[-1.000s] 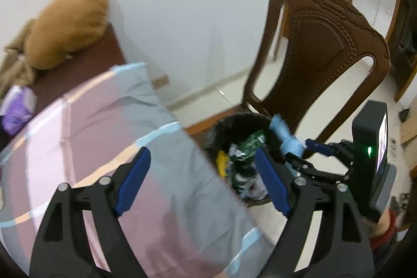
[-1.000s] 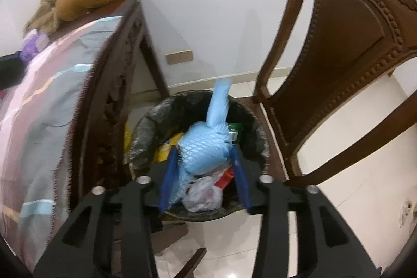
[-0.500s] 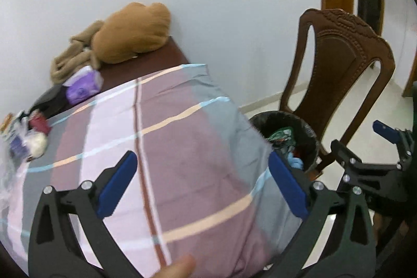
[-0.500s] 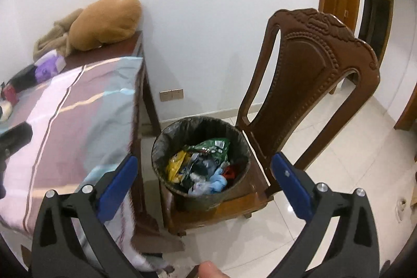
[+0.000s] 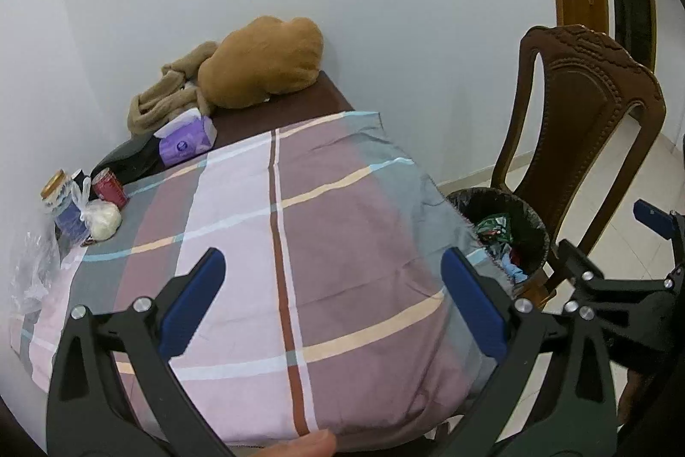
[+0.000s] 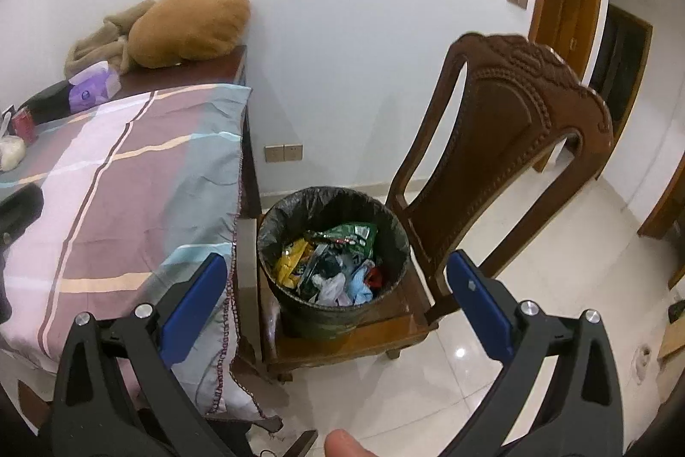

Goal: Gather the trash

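A black-lined trash bin [image 6: 274, 225] stands on a wooden chair seat; it holds wrappers and a light blue crumpled piece [image 6: 359, 288]. The bin also shows in the left wrist view [image 5: 531, 217]. My right gripper [image 6: 336, 281] is open and empty, held back above the bin. My left gripper [image 5: 332, 277] is open and empty above the striped cloth [image 5: 299, 243] on the table. At the table's far left lie a red can [image 5: 109, 185], a white bagged lump [image 5: 102, 223], a jar [image 5: 64, 206] and clear plastic [image 5: 32, 268].
A carved wooden chair [image 6: 513, 140] stands right of the table. A brown plush toy [image 5: 261, 65], beige cloth [image 5: 167, 95] and purple tissue pack [image 5: 186, 140] sit at the table's back by the white wall. Tiled floor [image 6: 535, 251] lies to the right.
My right gripper opened and let the light blue piece fall into the bin, then pulled back and up. My left gripper swung left and up over the table.
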Tool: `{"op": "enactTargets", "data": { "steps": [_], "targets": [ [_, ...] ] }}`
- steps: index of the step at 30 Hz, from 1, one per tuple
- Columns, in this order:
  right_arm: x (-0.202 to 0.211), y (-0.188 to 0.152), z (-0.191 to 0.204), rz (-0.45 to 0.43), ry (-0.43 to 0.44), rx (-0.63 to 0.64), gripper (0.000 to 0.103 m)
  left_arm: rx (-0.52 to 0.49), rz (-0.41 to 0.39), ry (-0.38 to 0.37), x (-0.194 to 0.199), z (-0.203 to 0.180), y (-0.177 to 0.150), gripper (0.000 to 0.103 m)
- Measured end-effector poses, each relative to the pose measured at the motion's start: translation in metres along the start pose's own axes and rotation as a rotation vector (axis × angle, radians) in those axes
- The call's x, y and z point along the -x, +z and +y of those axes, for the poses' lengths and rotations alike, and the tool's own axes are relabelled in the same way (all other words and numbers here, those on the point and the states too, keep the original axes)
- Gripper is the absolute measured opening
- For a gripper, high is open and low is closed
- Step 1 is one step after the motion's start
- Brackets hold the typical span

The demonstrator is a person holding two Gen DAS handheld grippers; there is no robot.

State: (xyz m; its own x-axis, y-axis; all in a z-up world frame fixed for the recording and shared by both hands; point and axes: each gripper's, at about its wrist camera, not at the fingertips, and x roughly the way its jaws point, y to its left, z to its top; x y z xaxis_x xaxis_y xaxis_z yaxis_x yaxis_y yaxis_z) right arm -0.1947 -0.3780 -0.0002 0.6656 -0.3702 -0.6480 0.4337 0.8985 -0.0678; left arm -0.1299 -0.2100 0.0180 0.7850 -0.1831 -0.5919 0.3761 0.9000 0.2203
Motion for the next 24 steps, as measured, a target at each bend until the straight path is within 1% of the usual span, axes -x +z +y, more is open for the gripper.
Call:
{"op": "enactTargets", "data": {
  "steps": [3,5,8,14,18,24],
  "targets": [
    [-0.003,0.001,-0.007,0.022,0.013,-0.013,0.1,-0.004,0.058,-0.043,-0.01,-0.001,0.001,0.1],
    [-0.004,0.002,-0.012,0.03,0.015,-0.029,0.1,-0.012,0.078,-0.05,-0.016,-0.005,0.002,0.1],
    [-0.006,0.004,-0.02,0.034,0.0,-0.056,0.1,-0.032,0.076,-0.05,-0.018,-0.011,0.006,0.1],
    [-0.011,0.009,-0.034,0.025,-0.013,-0.083,0.1,-0.053,0.068,-0.095,-0.024,-0.029,0.024,0.1],
    [-0.017,0.012,-0.046,0.028,-0.018,-0.107,0.1,-0.081,0.064,-0.102,-0.03,-0.047,0.036,0.1],
    [-0.028,0.018,-0.058,0.036,0.001,-0.111,0.1,-0.092,0.068,-0.09,-0.035,-0.059,0.047,0.1]
  ]
}}
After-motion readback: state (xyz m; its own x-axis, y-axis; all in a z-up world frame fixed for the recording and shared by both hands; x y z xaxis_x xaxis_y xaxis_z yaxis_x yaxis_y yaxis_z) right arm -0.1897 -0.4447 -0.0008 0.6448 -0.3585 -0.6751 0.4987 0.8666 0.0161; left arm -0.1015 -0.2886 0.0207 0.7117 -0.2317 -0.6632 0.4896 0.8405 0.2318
